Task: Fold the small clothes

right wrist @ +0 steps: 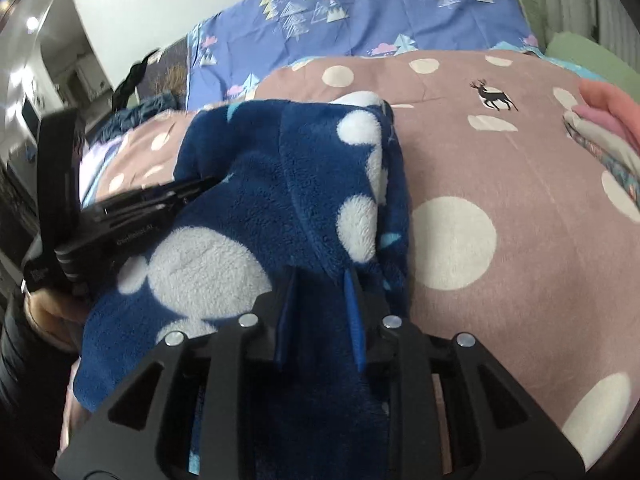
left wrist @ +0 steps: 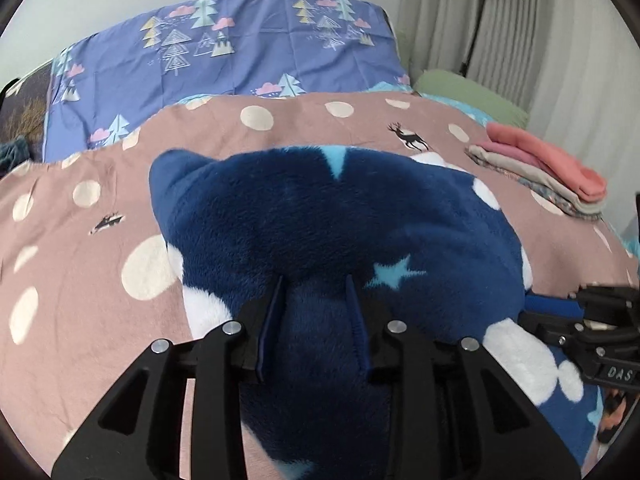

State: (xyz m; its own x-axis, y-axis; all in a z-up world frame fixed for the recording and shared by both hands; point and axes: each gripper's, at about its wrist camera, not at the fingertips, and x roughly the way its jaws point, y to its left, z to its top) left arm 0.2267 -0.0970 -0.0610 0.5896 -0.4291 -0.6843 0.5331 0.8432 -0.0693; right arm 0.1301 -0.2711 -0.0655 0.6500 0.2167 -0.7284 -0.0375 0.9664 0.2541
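Observation:
A dark blue fleece garment with white blobs and light blue stars lies bunched on the pink dotted bedspread. My left gripper is shut on a fold of this fleece near its front edge. My right gripper is shut on another fold of the same fleece garment, to the right of the left one. The right gripper shows at the right edge of the left wrist view. The left gripper shows at the left of the right wrist view.
A stack of folded clothes, coral pink on top, lies at the bed's right side and shows in the right wrist view. A blue tree-print pillow lies behind. A green cushion and a curtain are at the far right.

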